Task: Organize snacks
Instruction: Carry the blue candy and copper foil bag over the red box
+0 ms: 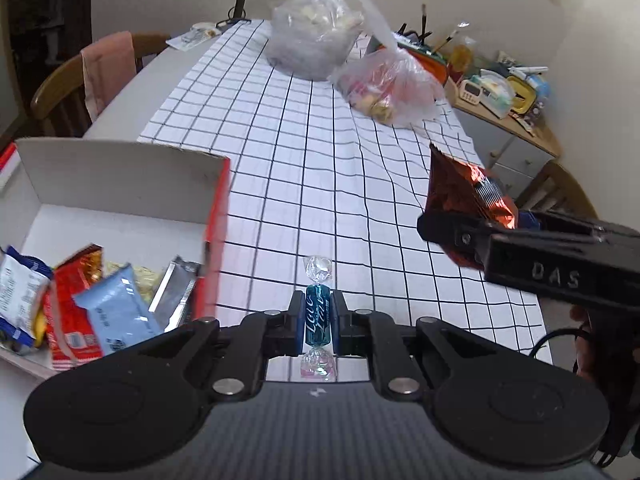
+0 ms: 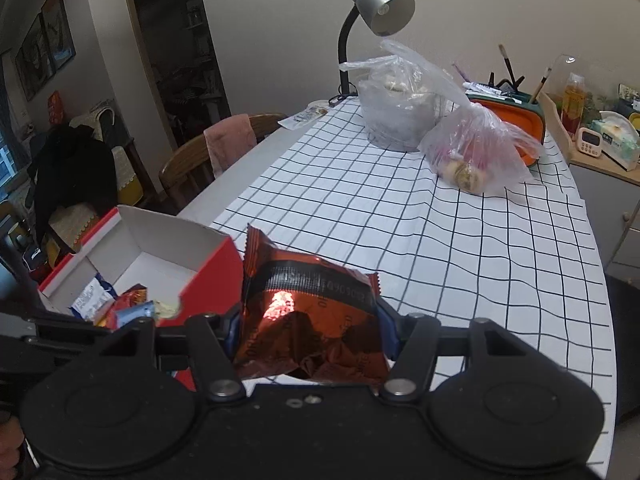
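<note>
Left gripper (image 1: 318,322) pinching the teal candy (image 1: 318,320) upright along its long axis, right gripper (image 2: 308,332) clamped on the red foil packet (image 2: 308,320), open red box (image 1: 120,184) at ten o'clock, nearer the left hand, likely first drop.

Teal twist-wrapped candy (image 1: 318,317), upright, right of the red box (image 1: 218,216). Red foil snack packet (image 2: 308,320), crumpled, also right of it. Box open, holding assorted packets (image 1: 80,312).

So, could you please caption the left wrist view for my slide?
Left gripper clamps a teal wrapped candy beside the open snack box.
</note>
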Tool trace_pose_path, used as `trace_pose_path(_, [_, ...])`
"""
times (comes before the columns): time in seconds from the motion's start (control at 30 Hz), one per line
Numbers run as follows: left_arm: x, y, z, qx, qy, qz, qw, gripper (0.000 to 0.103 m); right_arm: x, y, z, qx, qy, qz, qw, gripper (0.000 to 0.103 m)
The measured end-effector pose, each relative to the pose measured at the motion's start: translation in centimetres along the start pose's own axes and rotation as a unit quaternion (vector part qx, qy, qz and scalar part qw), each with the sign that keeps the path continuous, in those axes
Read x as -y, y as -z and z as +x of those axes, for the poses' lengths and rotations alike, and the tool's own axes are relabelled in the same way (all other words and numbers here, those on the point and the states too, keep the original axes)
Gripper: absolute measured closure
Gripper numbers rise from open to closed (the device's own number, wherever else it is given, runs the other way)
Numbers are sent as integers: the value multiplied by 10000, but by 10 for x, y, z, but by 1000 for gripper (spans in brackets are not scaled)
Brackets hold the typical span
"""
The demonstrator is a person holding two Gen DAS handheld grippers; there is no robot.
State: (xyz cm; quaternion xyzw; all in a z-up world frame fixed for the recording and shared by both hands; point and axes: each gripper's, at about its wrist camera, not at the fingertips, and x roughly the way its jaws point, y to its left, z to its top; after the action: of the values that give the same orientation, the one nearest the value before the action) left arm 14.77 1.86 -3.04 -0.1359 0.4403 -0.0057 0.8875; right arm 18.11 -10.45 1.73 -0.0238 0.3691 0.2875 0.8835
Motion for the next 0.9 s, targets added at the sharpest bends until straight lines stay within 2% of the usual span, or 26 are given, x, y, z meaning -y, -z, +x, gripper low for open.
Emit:
trace_pose_path(0.27, [-50,-7,-42,171,19,157,9997,91,-68,-1,-14,138,33,-13,9999,42])
trace_pose_path(0.5, [-103,-13,-75,375,-95,178,9991,91,-123,-4,-6,200,-25,-78,9998,42])
trace_pose_path(0.9, [-192,-18,-77,388,-654,78,9971,91,-183,-1,47,-59,98,-247,9996,42])
